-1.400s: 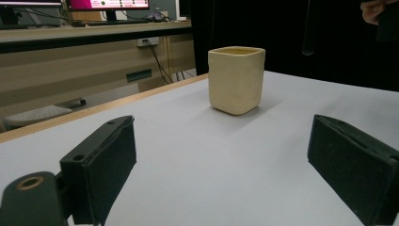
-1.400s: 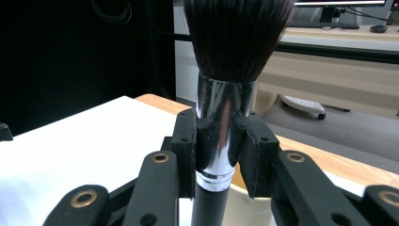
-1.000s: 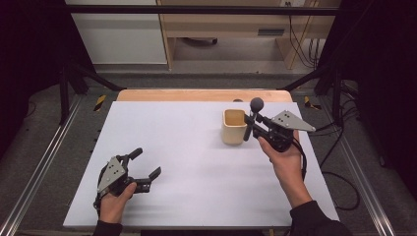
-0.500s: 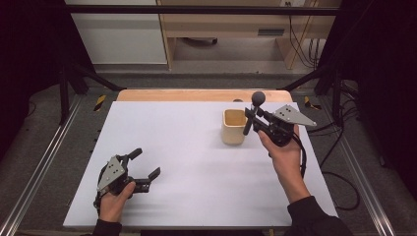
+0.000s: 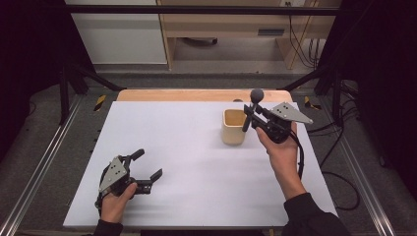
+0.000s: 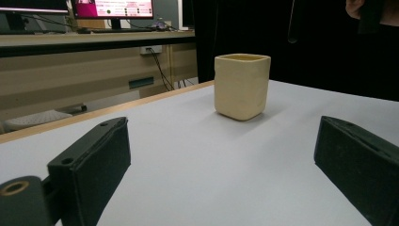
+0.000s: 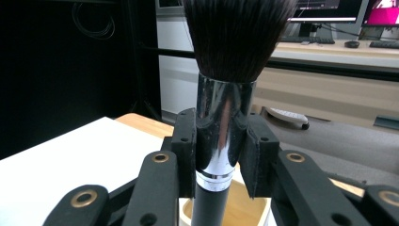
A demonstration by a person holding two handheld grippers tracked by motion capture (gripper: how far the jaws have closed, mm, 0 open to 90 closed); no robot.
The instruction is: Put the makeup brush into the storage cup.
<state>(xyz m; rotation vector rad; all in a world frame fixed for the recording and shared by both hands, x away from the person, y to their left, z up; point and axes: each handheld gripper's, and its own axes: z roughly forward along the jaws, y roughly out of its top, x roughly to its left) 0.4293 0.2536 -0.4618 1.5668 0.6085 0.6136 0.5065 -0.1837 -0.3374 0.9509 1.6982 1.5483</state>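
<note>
little has changed over the last second: the makeup brush point(image 5: 249, 109) is seen in the same spot above the beige cup point(image 5: 234, 126), bristles up, and the right gripper point(image 5: 252, 116) is found where it was in the earlier high views, perhaps a touch nearer the cup's rim. from this it is judged that the brush is poised for lowering, handle first, into the cup, and that the drop has not begun.

in the right gripper view the jaws are clamped on the brush's chrome ferrule point(image 7: 223, 132), with the dark bristles point(image 7: 237, 33) above and the black handle pointing down toward the cup's mouth point(image 7: 237, 212). the handle's tip cannot be seen, so whether it has entered the mouth cannot be told.

the cup stands upright on the white table point(image 5: 196, 162), near its far right part. its inside looks bare in the high view, though the bottom is not shown.

the left gripper point(image 5: 142, 167) is rested low on the near left of the table, well apart from the cup, its jaws held wide with nothing between them.
</note>
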